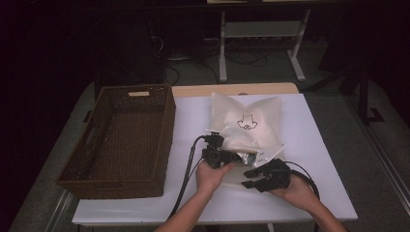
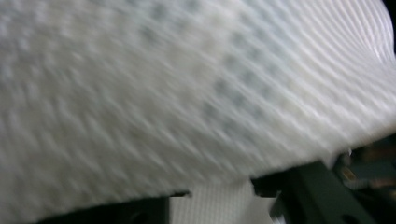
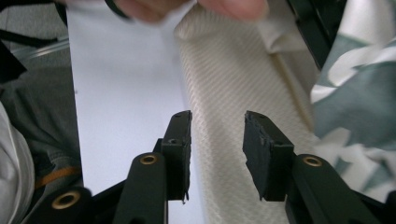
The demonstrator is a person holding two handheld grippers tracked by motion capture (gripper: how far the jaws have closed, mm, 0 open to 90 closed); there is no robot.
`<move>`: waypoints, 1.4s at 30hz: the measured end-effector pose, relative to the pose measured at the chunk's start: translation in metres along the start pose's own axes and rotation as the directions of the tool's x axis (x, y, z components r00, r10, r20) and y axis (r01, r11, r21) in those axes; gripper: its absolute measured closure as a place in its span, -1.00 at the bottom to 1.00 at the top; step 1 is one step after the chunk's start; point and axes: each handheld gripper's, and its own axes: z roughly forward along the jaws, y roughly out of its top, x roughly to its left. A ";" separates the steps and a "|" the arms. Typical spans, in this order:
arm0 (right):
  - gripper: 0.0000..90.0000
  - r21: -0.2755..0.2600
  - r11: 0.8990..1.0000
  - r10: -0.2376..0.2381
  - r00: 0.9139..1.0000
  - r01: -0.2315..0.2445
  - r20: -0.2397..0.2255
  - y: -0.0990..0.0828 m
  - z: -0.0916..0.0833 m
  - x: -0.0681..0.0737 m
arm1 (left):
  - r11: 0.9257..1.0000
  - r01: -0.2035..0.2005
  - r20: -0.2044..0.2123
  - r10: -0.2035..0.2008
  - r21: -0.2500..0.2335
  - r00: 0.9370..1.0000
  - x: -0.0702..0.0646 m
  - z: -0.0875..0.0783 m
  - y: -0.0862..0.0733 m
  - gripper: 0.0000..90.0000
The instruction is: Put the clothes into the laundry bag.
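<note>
Seen from the high view: a cream pillowcase (image 1: 246, 126) with a small line drawing on it, lying puffed and rumpled on the white-covered bench (image 1: 314, 145), right of the middle, well apart from the bench's near edge. Just beside it to the left, an empty brown woven basket (image 1: 121, 140), long side toward the cloth, not touching it. At the pillowcase's near left corner, the left gripper (image 1: 216, 145), held from below by the left hand (image 1: 211, 175), black cable trailing down toward the bench's near edge. In the left gripper view, blurred ribbed cream fabric pressed right up against the camera, two dark finger bases at the bottom edge; fingers hidden behind the cloth, so cannot tell whether clamped on it or released. Lower right of the pillowcase, the right gripper (image 1: 251, 179) in the right hand (image 1: 297, 191), lying low over the bench and pointing left toward the cloth's near hem. In the right gripper view, the right gripper (image 3: 217, 140) with its black fingers (image 3: 180, 140) parted, a strip of the woven cream fabric running between and beneath them, pads not pressing on it: released, nothing gripped. Also there, a green-and-white patterned cloth (image 3: 359, 107) at the right edge, bare white bench surface to the left of the strip.
</note>
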 end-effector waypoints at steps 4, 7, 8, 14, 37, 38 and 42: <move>0.29 0.035 0.999 -0.013 1.000 0.013 -0.001 -0.003 0.010 0.004 | 0.999 0.003 0.038 -0.005 0.038 0.999 0.000 -0.011 -0.012 0.02; 0.24 0.057 0.998 -0.026 1.000 0.025 0.010 -0.006 0.019 0.007 | 0.999 0.005 0.076 -0.008 0.037 0.997 -0.005 -0.014 -0.015 -0.09; 0.22 0.062 0.998 -0.028 1.000 0.027 0.009 -0.007 0.021 0.007 | 1.000 0.006 0.087 -0.008 0.028 0.996 -0.008 -0.013 -0.014 -0.09; 0.82 0.041 0.997 -0.068 0.995 0.065 0.079 -0.010 0.028 0.011 | 0.998 0.065 0.094 -0.063 -0.017 0.994 -0.011 0.012 0.003 0.19; 0.60 0.015 0.998 -0.053 0.992 0.055 -0.111 -0.003 -0.013 0.014 | 0.999 0.006 -0.030 -0.008 -0.053 1.000 -0.006 0.014 0.000 0.51; 0.58 0.004 0.999 -0.051 0.994 0.052 -0.098 0.001 -0.018 0.014 | 0.999 -0.003 -0.026 0.001 -0.047 1.000 -0.008 0.012 -0.003 0.46; 0.48 -0.074 0.995 -0.069 0.997 0.068 -0.016 0.019 -0.043 0.008 | 0.999 -0.015 -0.013 0.015 -0.046 1.000 -0.013 0.005 -0.011 0.29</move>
